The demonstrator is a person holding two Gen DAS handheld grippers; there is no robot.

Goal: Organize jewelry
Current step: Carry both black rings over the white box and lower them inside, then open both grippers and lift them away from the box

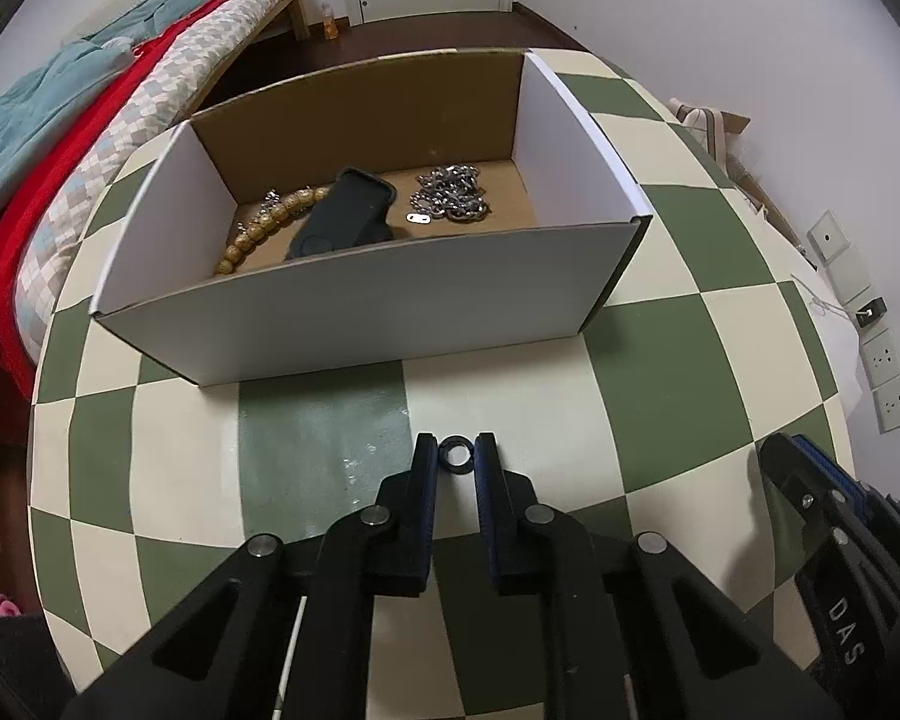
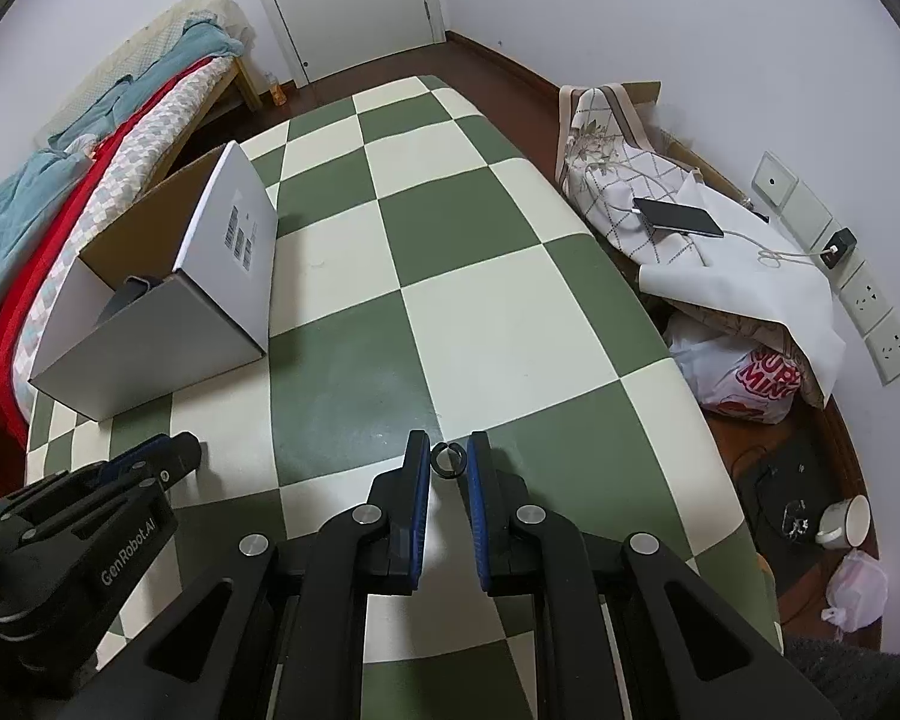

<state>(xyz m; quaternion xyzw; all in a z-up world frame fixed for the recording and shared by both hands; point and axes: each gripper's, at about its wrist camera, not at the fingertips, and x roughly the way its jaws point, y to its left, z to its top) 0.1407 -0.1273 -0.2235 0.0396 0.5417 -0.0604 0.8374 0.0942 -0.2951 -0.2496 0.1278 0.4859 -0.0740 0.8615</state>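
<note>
Left gripper (image 1: 457,450): black arms with blue pads are seen closest. The jaws are pressed on a small dark round ring (image 1: 456,453), which lies low on the tabletop (image 1: 678,360).
Right gripper (image 2: 448,449): the jaws are closed on a thin open silver ring (image 2: 448,459), also low over the tabletop. One ring is held by each gripper, so both can likely be carried at once.
White cardboard box (image 1: 360,306): it is set open at the top, past the left gripper, so things can be dropped in from above.
Already in the box: a string of gold-brown beads (image 1: 270,222), a pile of silver chain (image 1: 453,192) and a black flat case (image 1: 345,219) are laid on its brown floor.
Still to be done: the two rings are likely meant to be lifted over the near wall and let go inside.
Care needed: the rings are small and could slip from the pads.
</note>
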